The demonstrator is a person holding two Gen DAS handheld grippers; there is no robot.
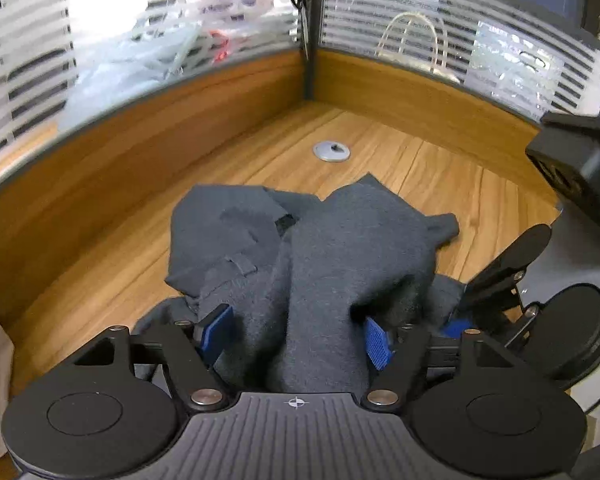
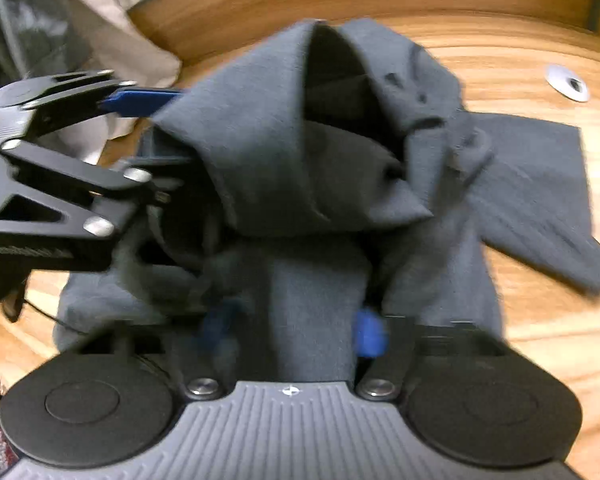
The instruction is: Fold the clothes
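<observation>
Both grippers' jaws on cloth.

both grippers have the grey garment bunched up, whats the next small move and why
Probably draw the two grippers apart and lift a little to spread the cloth. The left gripper and right gripper each have the grey garment between their blue pads, close together, and it hangs crumpled on the wooden desk, too bunched to fold.

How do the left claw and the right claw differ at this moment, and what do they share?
The left claw shows sharply in its own view, with grey garment bunched between widely spaced blue pads; the right claw is motion-blurred. The left claw faces the desk's corner partition; the right claw looks towards the left one. Shared: both have the same garment between their fingers.
</observation>
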